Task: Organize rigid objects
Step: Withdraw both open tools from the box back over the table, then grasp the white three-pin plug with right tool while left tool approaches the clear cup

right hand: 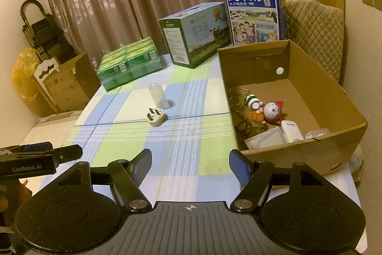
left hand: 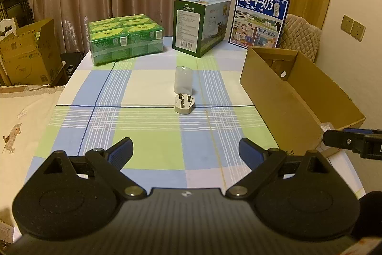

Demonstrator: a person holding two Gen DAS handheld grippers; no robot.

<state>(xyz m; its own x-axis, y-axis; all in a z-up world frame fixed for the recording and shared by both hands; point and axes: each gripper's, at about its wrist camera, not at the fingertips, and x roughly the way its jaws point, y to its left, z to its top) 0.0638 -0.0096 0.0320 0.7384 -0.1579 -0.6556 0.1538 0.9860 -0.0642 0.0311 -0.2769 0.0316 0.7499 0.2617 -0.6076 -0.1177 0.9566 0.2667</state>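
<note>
A white plug adapter [left hand: 184, 104] lies prongs-up on the checked tablecloth [left hand: 148, 135], with a clear plastic cylinder [left hand: 183, 80] standing just behind it. Both also show in the right wrist view: the adapter [right hand: 156, 118] and the cylinder [right hand: 159, 95]. An open cardboard box [right hand: 308, 97] on the right holds a round-faced toy figure [right hand: 272, 111], a white device [right hand: 291, 131], a clear container [right hand: 267, 140] and other small items. My left gripper [left hand: 185, 149] is open and empty, well short of the adapter. My right gripper [right hand: 190, 164] is open and empty beside the box's near corner.
A green shrink-wrapped pack [left hand: 126, 38], a green milk carton case [left hand: 200, 24] and a blue milk box [left hand: 259, 18] stand along the table's far edge. A quilted chair [right hand: 315, 32] is behind the cardboard box. Cardboard boxes [left hand: 26, 56] sit on the floor at left.
</note>
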